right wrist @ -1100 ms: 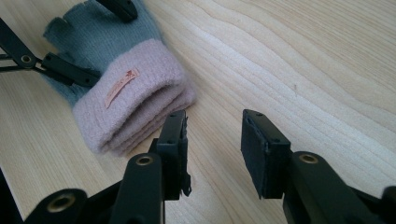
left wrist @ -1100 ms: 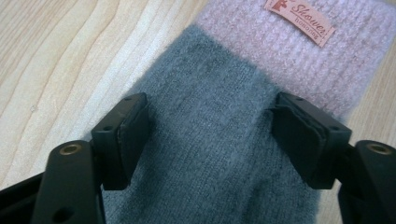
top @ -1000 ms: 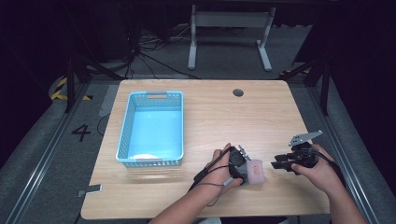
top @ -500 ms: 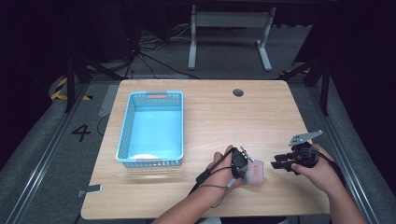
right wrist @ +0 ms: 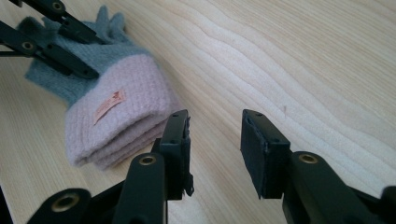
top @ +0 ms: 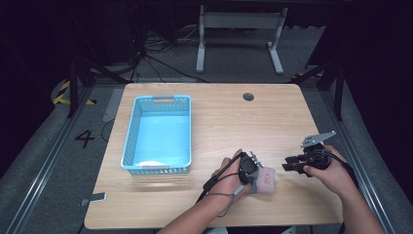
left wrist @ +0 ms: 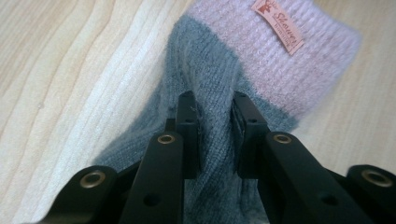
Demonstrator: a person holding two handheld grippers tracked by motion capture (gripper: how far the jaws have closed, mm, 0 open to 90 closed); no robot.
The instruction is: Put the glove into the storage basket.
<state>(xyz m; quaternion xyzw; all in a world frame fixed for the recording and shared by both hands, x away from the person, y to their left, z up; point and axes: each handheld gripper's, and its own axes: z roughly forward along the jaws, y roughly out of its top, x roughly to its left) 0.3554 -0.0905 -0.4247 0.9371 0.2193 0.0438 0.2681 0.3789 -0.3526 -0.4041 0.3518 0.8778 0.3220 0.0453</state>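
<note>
A knitted glove, grey with a pale pink cuff and a small sewn label, lies folded on the wooden table near its front edge. My left gripper points down on it. In the left gripper view the jaws have just been closing and now pinch a fold of the grey knit of the glove. My right gripper hovers just right of the cuff. Its jaws have closed a little but stand open over bare wood, beside the glove. The left gripper shows on the grey part.
A light blue plastic basket stands on the left half of the table. A round cable hole sits near the far edge. The table's front edge lies close behind both hands, and a black floor with cables surrounds the table.
The left gripper's jaws have closed onto the grey part of the glove. Both hands have stayed where they were.
</note>
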